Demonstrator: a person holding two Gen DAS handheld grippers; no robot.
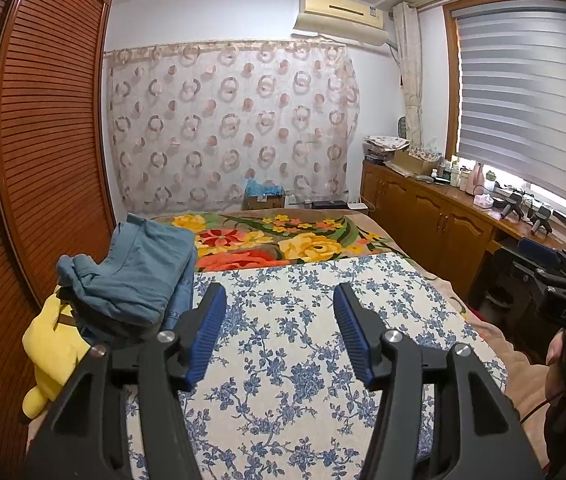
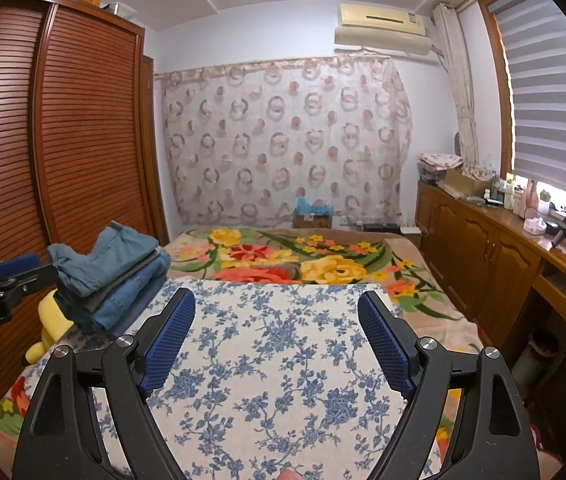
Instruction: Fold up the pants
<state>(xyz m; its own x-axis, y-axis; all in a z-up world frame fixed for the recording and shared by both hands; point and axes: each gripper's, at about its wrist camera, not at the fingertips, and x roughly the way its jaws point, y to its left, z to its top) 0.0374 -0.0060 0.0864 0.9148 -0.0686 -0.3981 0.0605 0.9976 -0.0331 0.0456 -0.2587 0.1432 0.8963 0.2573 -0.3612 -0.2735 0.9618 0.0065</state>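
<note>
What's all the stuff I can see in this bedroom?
cloth: one, white with blue flowers, spread on the bed's near part
blanket: one, bright floral, on the bed beyond the cloth
pants: a stack, blue, at the cloth's left edge
toy: one, yellow, beside the stack
wardrobe: one, brown, slatted, along the left
curtain: one, pale with circles, on the far wall
air conditioner: one, cream, high on the far wall
cabinets: a row, brown, under the window, top cluttered
left gripper: black, blue pads, open over the cloth
right gripper: same colours, open over the cloth
</note>
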